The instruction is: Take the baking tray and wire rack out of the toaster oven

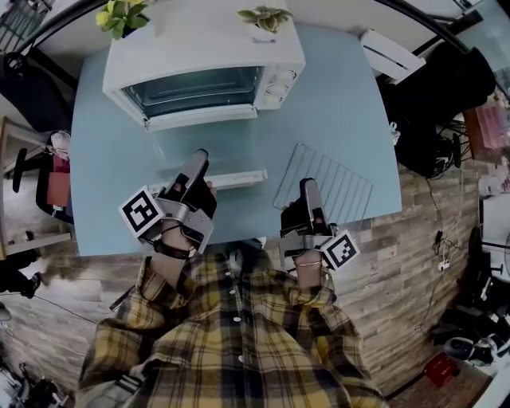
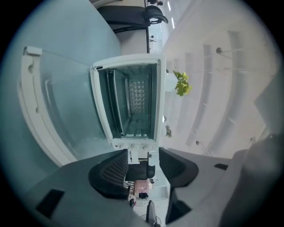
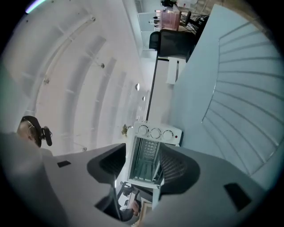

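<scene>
The white toaster oven (image 1: pixel 203 60) stands at the back of the pale blue table (image 1: pixel 107 175). In the left gripper view I look into the oven's cavity (image 2: pixel 133 99), where no tray or rack shows. The white baking tray (image 1: pixel 239 178) lies on the table in front of the oven, also seen as a long pan (image 2: pixel 37 111) in the left gripper view. The wire rack (image 1: pixel 323 183) lies flat to the tray's right, its wires (image 3: pixel 244 97) filling the right gripper view. My left gripper (image 1: pixel 198 158) hovers over the tray's near edge, open and empty (image 2: pixel 142 166). My right gripper (image 1: pixel 307 187) sits at the rack's near edge, also open and empty (image 3: pixel 140 166).
Two potted plants (image 1: pixel 119 14) (image 1: pixel 265 16) stand on or behind the oven. A white box (image 1: pixel 390 52) sits at the table's far right corner. The table's near edge runs just in front of my plaid shirt (image 1: pixel 231 335). Chairs and clutter surround the table.
</scene>
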`<state>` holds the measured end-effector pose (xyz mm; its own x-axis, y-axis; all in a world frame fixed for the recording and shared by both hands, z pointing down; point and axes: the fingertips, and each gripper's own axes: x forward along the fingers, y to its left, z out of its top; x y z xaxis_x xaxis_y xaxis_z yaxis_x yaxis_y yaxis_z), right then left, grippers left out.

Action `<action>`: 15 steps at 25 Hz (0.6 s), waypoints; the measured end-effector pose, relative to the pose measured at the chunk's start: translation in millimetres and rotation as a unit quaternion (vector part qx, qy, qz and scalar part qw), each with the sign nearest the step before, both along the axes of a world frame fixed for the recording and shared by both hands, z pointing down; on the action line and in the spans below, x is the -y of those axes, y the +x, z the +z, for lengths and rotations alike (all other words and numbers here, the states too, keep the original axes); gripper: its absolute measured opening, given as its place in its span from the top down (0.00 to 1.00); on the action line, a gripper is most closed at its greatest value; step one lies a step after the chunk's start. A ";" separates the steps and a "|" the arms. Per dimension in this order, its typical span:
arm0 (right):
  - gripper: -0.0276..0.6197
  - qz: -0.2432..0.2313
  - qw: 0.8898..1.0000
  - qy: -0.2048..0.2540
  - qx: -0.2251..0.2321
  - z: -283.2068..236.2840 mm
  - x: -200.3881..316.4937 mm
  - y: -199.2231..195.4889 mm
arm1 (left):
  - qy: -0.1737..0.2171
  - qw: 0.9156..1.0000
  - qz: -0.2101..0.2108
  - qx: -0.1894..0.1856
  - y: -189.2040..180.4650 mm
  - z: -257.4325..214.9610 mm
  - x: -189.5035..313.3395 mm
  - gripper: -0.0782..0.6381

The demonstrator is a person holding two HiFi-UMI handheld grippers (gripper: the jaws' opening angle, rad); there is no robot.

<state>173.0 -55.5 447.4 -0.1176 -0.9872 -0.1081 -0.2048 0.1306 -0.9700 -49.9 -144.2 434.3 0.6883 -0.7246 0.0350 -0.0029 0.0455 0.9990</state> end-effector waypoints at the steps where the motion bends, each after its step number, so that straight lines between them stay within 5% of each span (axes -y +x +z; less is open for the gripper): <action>1: 0.62 -0.006 1.000 0.000 0.001 -0.3 11.2 -8.5 | 0.002 1.000 -0.009 -0.001 -9.6 -0.2 5.9 0.60; 15: 0.62 -0.077 0.996 -0.031 0.018 18.0 151.8 -124.8 | 0.001 0.996 -0.079 0.028 -90.2 33.3 87.4 0.60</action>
<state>48.1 -207.3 465.4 -0.2660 -0.9624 -0.0552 -0.1517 0.0983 -0.9835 -140.1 -231.6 467.6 0.5619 -0.8243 0.0688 -0.0514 0.0482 0.9975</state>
